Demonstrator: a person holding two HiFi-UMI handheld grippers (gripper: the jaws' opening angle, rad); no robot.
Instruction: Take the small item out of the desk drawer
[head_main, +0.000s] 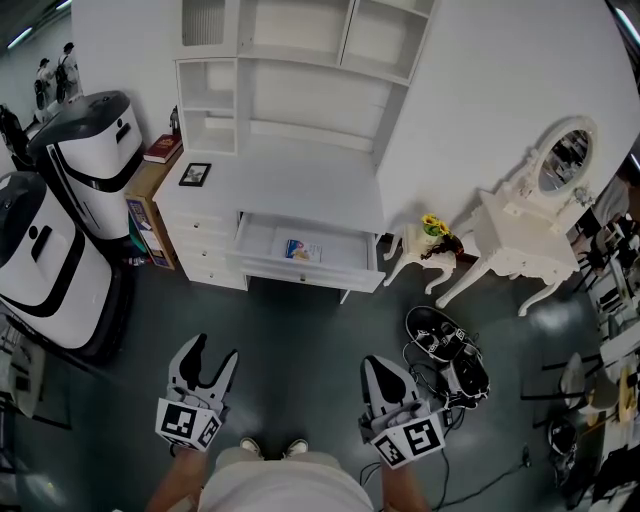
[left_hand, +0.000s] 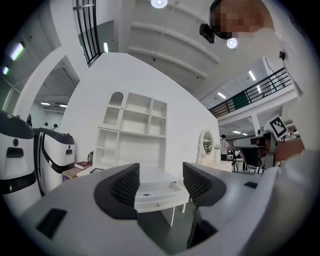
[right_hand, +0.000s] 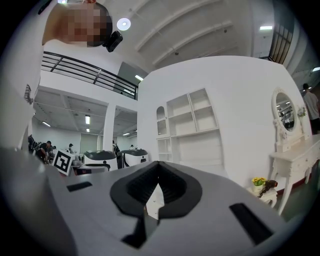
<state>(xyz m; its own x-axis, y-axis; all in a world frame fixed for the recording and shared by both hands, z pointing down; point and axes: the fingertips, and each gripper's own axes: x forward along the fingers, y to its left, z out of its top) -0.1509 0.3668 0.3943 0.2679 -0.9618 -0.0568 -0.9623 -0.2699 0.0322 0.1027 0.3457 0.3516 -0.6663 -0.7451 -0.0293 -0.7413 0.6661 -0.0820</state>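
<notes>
A white desk (head_main: 290, 185) stands against the wall with its drawer (head_main: 345, 273) pulled out. A small colourful item (head_main: 300, 250) lies flat inside the drawer. Both grippers hang low near the person's feet, well short of the desk. My left gripper (head_main: 212, 352) is open with nothing between its jaws; in the left gripper view the drawer (left_hand: 159, 199) and the small item (left_hand: 146, 194) show far off through the gap of the left gripper (left_hand: 161, 184). My right gripper (head_main: 380, 368) is shut and empty, its pads meeting in the right gripper view (right_hand: 159, 175).
Two white robot machines (head_main: 88, 160) stand left of the desk. A picture frame (head_main: 195, 174) sits on the desktop, a red book (head_main: 163, 150) on a box beside it. To the right are a flower stand (head_main: 433, 229), a vanity table (head_main: 525, 245), and black gear with cables (head_main: 447, 355) on the floor.
</notes>
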